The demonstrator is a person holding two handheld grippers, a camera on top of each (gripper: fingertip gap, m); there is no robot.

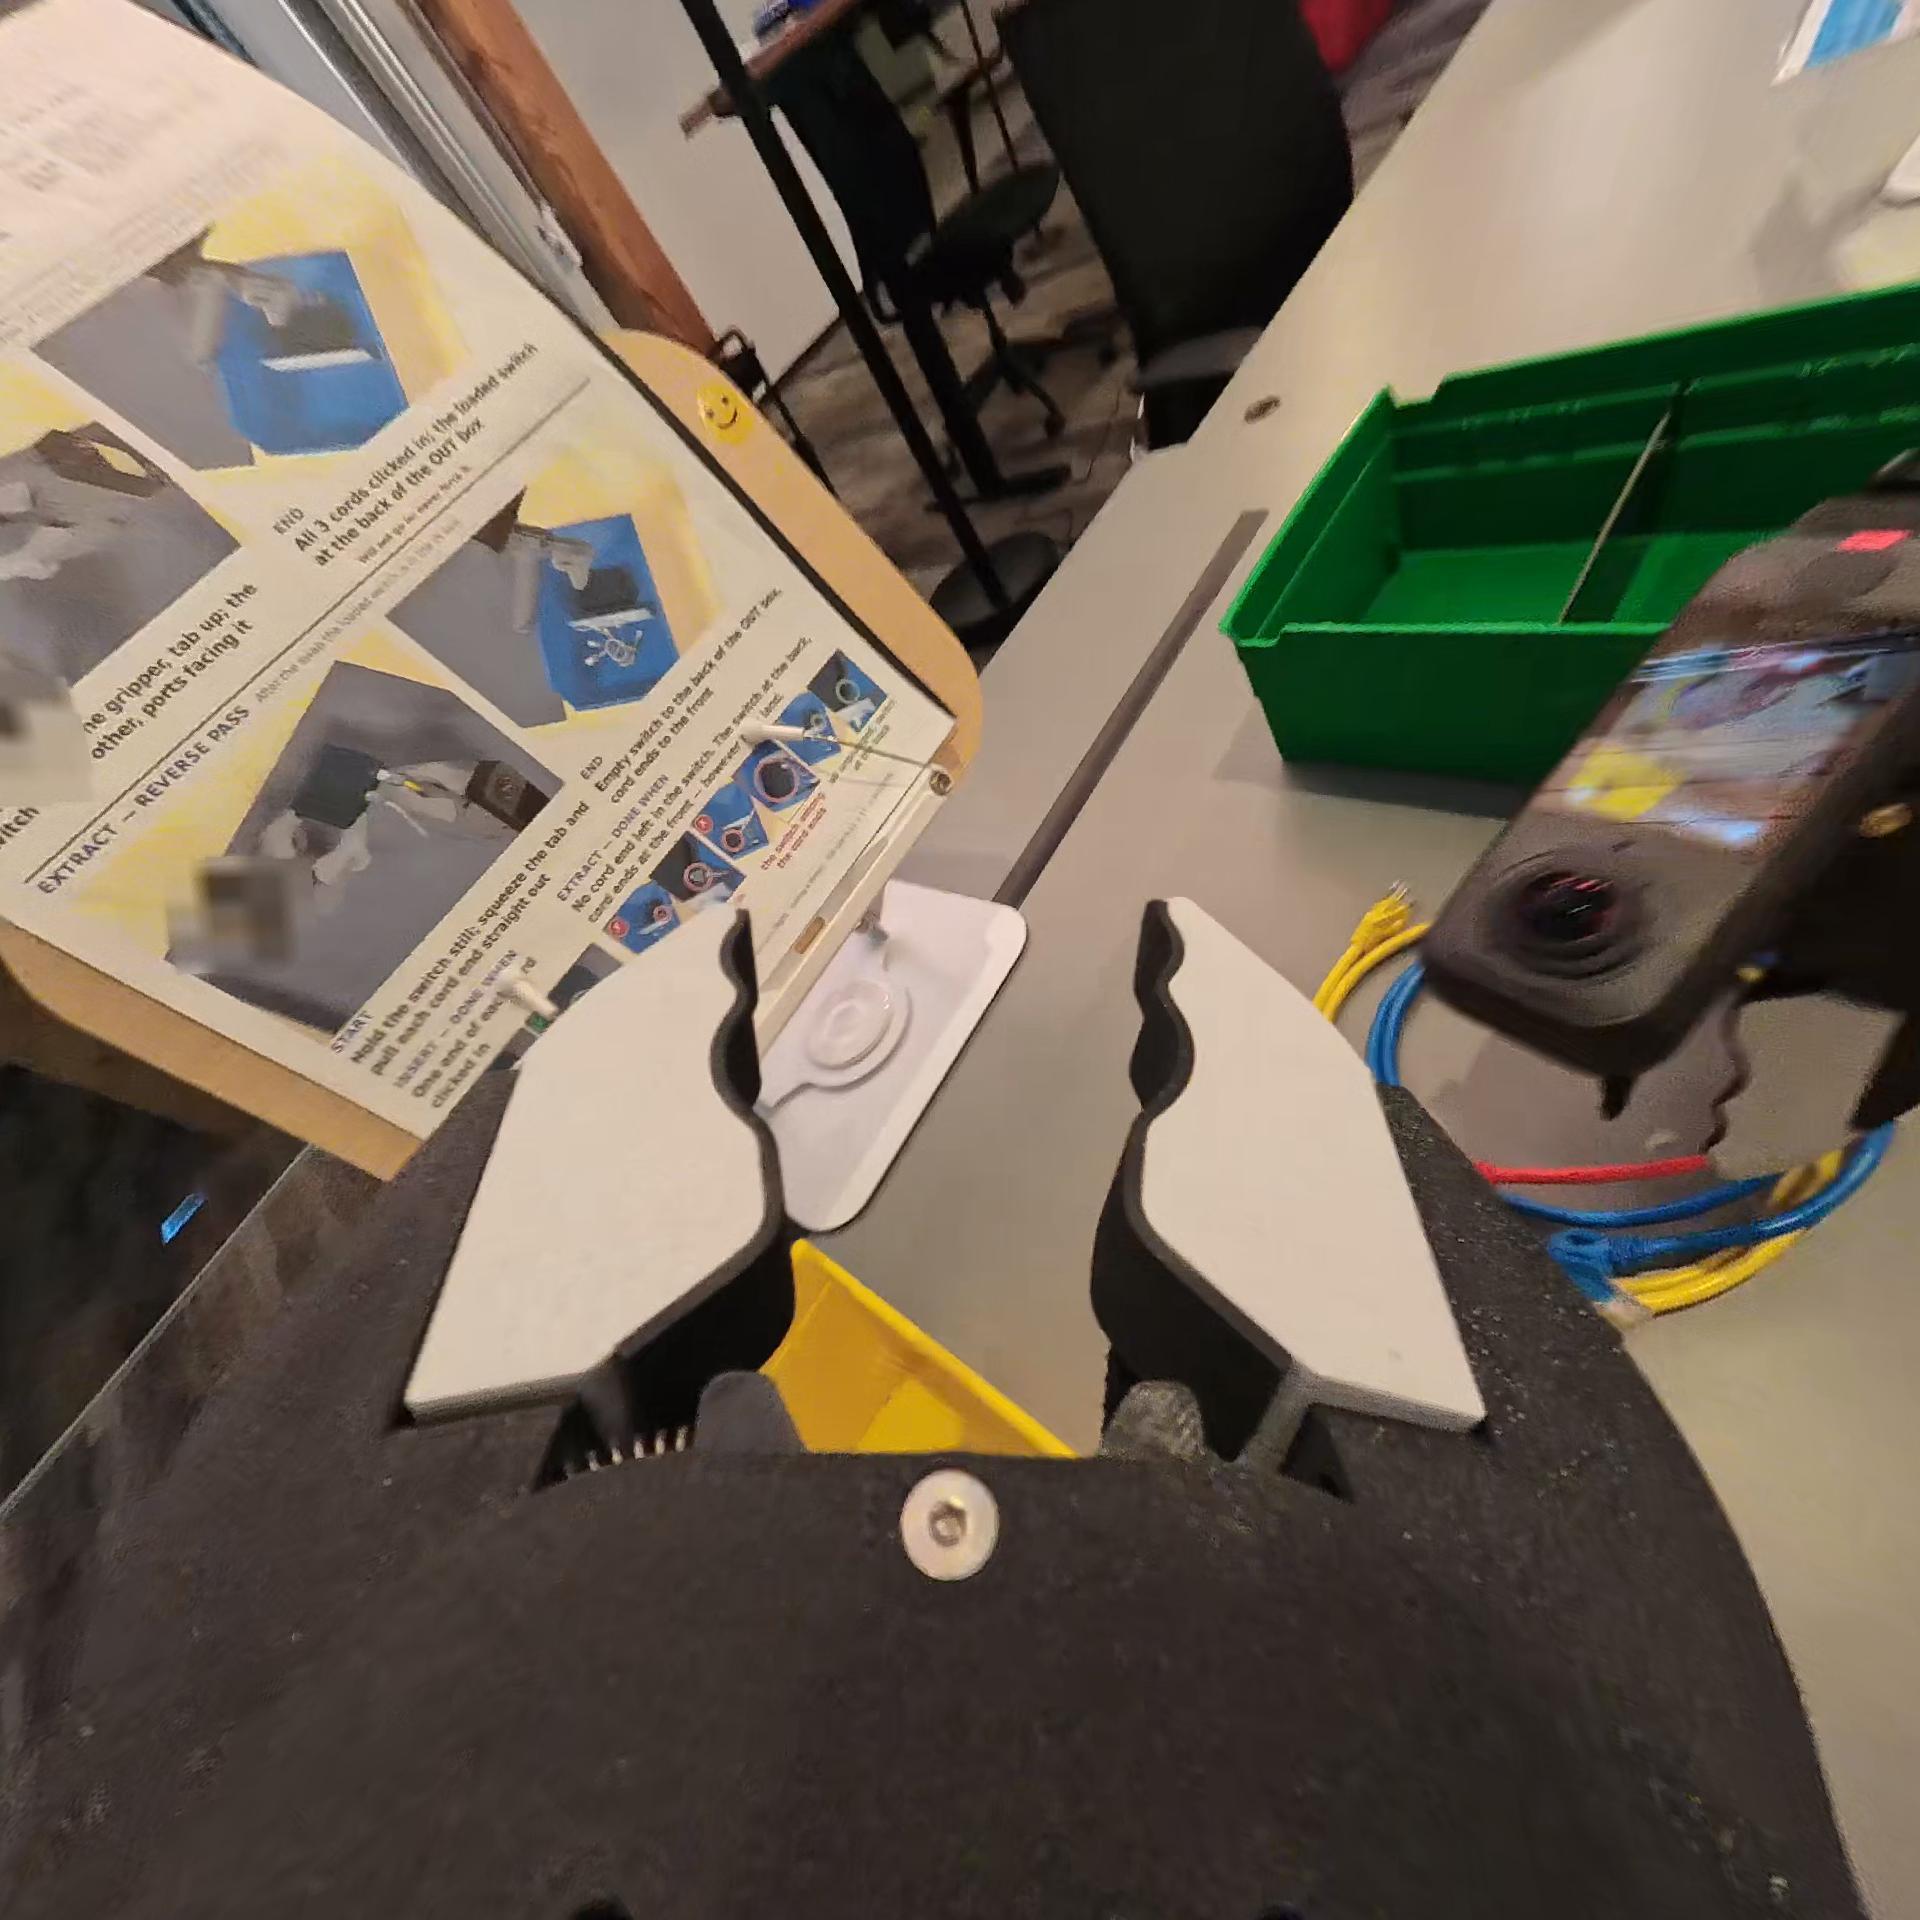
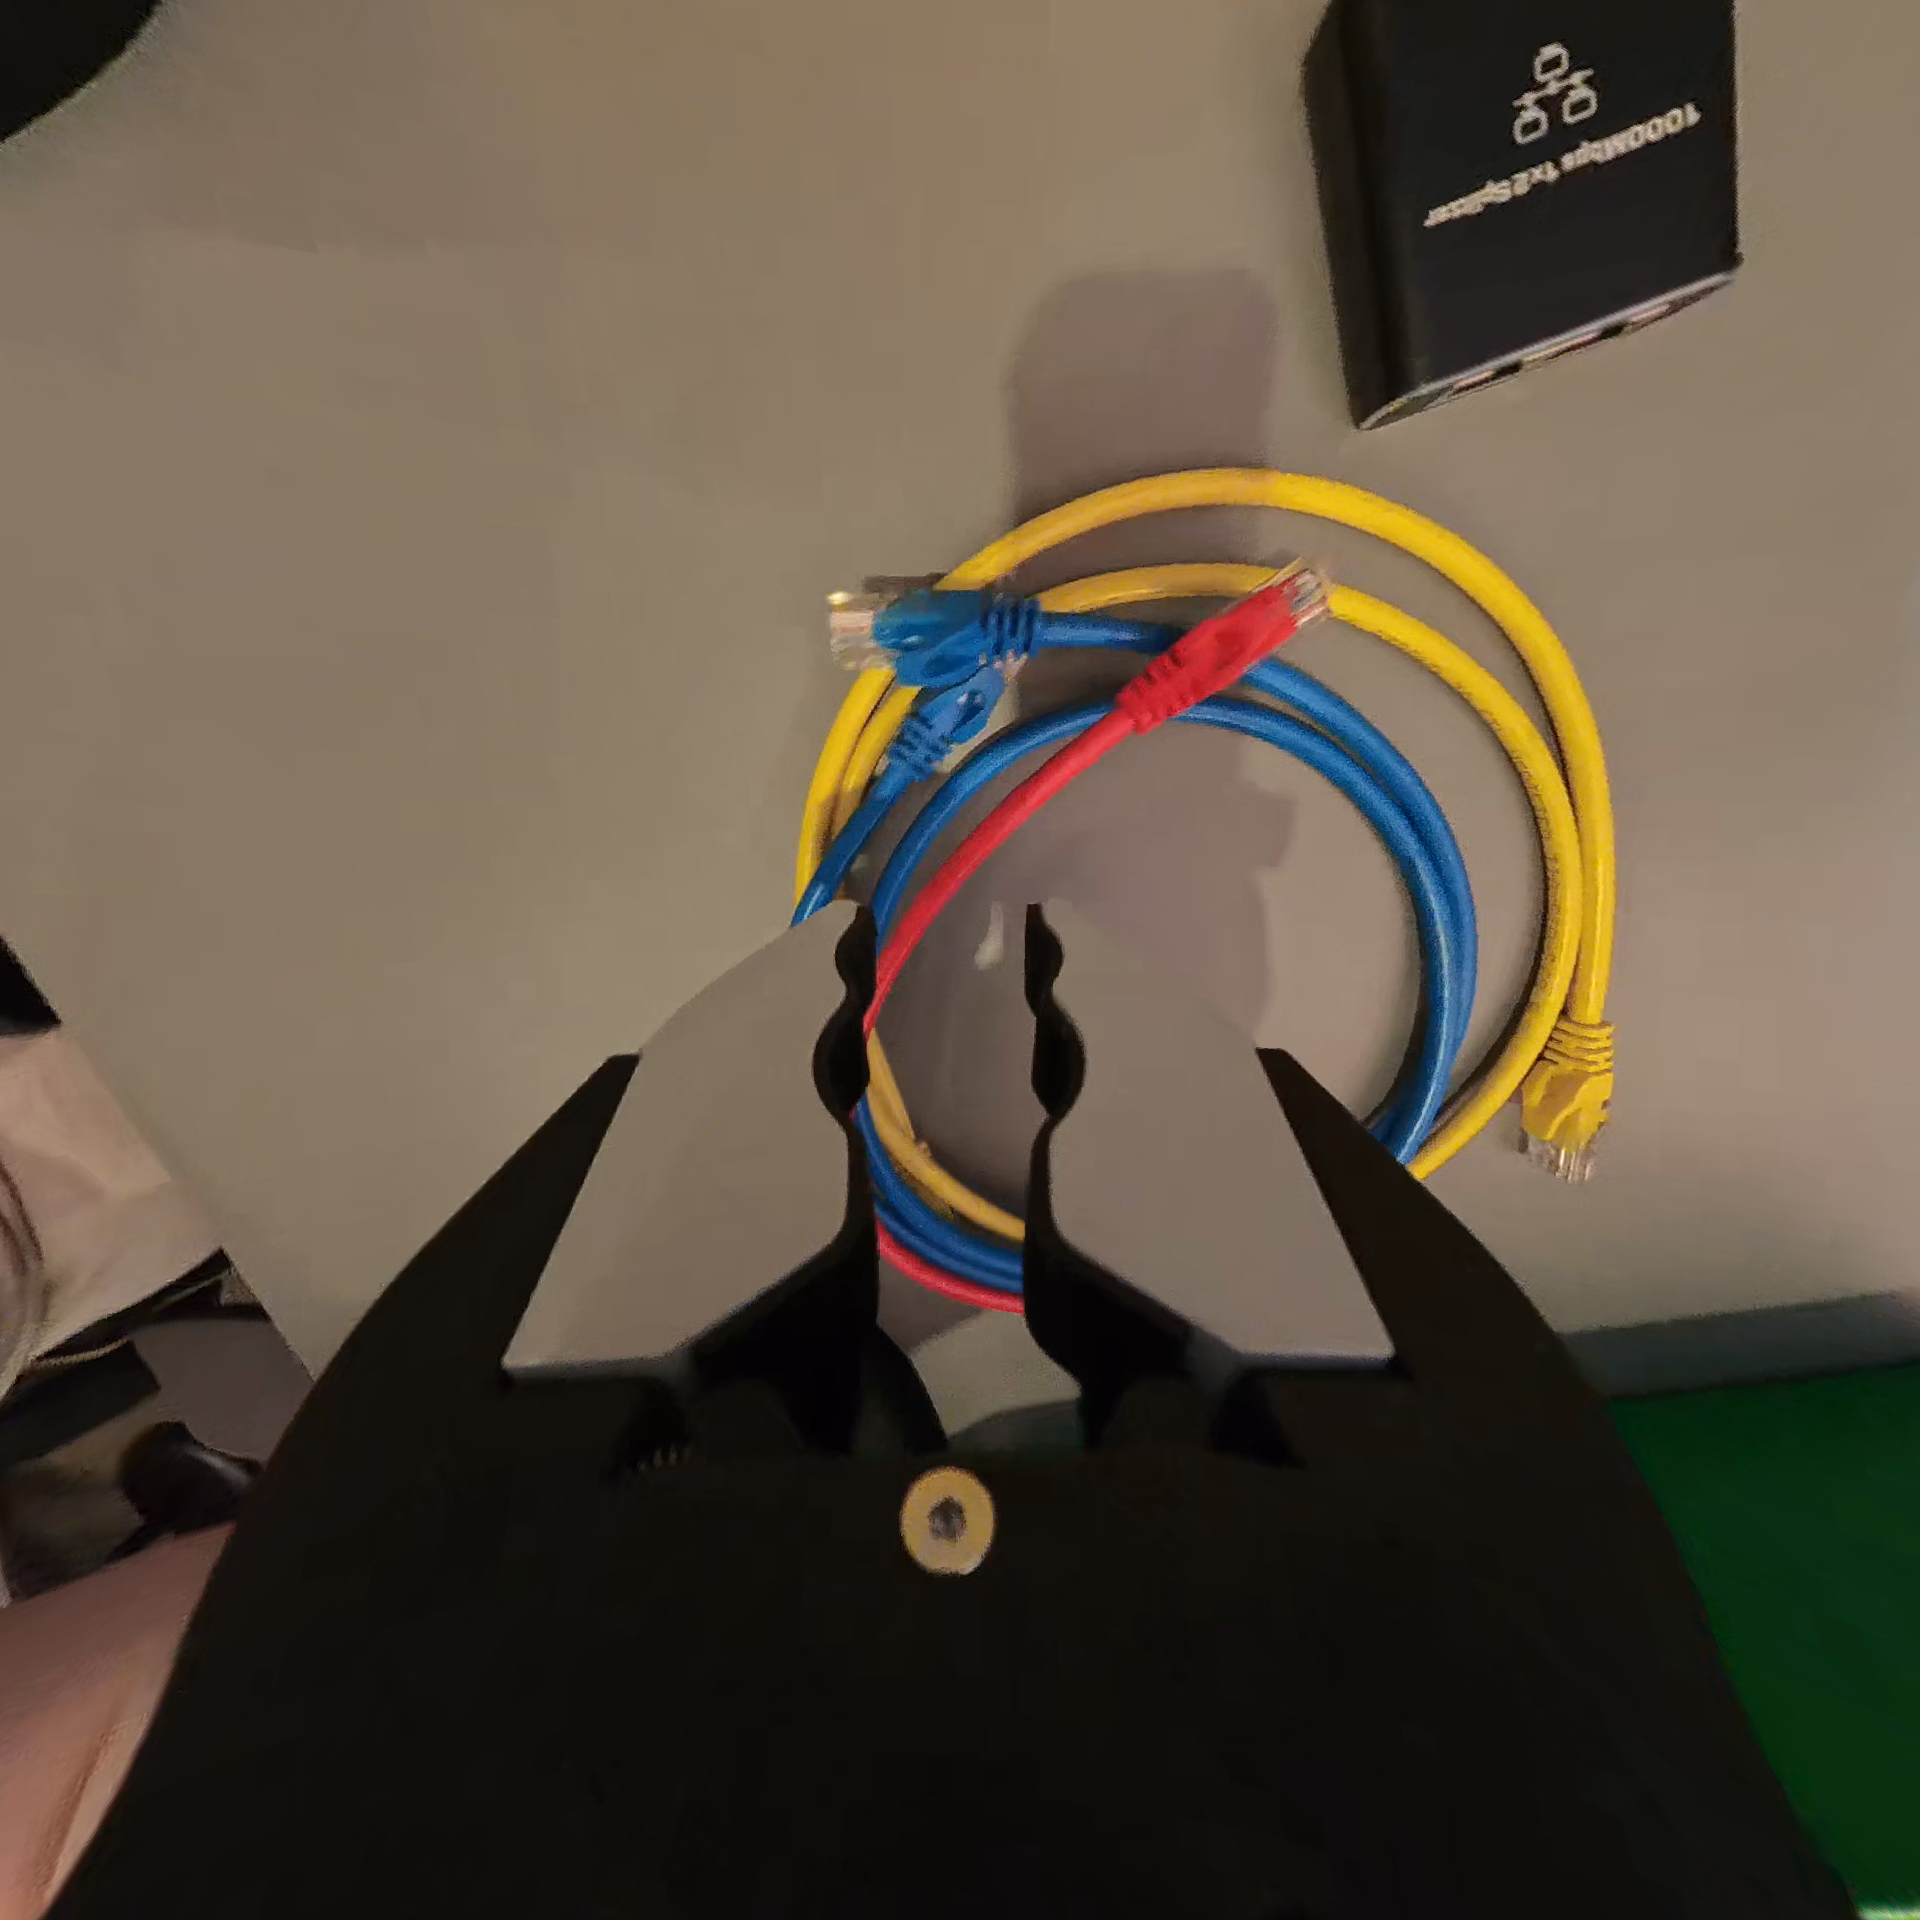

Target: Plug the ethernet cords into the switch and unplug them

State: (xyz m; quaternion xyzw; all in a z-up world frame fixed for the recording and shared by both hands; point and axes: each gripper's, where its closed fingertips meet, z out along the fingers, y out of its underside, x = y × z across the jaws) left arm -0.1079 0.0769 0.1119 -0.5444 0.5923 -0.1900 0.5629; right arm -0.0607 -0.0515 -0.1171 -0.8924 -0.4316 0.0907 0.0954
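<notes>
Right gripper [image 2: 940,997] part-spread over coiled cords [image 2: 1444,831], nothing pinched; take red plug [image 2: 1236,634] squarely, tab up.

Long grey counter [image 1: 1475,260], black office chair [image 1: 1174,156] behind it, wooden post [image 1: 561,156], white wall [image 1: 665,125], dark patterned floor [image 1: 883,436]
</notes>
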